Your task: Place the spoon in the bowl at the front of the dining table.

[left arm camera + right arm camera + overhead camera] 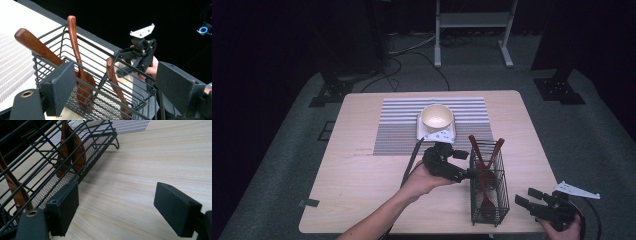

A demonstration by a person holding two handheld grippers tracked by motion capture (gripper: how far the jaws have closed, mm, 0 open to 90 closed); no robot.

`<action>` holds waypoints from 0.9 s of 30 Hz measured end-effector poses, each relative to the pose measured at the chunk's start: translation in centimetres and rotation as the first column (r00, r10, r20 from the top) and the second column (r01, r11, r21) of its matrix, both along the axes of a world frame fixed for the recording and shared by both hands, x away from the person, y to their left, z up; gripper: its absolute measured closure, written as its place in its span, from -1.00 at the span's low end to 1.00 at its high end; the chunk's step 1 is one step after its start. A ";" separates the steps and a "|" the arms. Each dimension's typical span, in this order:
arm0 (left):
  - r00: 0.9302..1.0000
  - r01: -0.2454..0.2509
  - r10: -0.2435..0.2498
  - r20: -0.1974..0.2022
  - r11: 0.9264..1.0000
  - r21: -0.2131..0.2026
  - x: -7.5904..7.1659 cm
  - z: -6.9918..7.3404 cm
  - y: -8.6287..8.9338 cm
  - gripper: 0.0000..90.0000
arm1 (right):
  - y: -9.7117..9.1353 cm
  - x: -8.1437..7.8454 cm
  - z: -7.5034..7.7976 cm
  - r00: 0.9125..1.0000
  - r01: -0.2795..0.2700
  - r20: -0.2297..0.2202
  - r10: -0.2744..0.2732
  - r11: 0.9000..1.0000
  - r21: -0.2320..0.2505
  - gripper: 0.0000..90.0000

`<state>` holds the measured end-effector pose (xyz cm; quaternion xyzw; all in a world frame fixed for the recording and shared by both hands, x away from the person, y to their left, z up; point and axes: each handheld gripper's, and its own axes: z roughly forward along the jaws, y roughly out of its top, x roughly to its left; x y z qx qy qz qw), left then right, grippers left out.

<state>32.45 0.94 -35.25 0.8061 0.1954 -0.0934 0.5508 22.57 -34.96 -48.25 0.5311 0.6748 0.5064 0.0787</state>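
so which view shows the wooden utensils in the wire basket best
The left gripper view: the wooden utensils stand close up in the wire basket, three handles clear. The high view shows them small and dark. The right gripper view shows just their lower ends through the wires.

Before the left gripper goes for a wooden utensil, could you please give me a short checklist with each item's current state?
1. Left gripper jaws apart, nothing between the pads: ok.
2. Left gripper at the wire basket rim: ok.
3. Wooden utensils standing in the basket, handles up: ok.
4. One handle lined up between the jaws: cannot tell.
5. Right gripper open, apart from the basket: ok.
6. Bowl clear of the path: ok.
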 end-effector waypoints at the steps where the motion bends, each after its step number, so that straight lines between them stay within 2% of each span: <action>1: 1.000 0.001 -0.001 -0.001 1.000 0.000 0.0 0.0 -0.1 -0.53 | 0.0 0.0 0.0 1.000 0.000 0.000 0.000 1.000 0.000 -0.58; 11: 1.000 0.010 -0.010 -0.012 1.000 0.007 0.2 -0.1 -0.8 -0.42 | 0.1 0.0 0.0 1.000 -0.005 0.000 0.005 1.000 -0.002 -0.58; 27: 0.999 0.036 -0.036 0.000 0.999 0.009 0.5 -0.2 -1.2 0.14 | 0.1 0.0 0.0 1.000 -0.011 0.001 0.011 1.000 -0.001 -0.58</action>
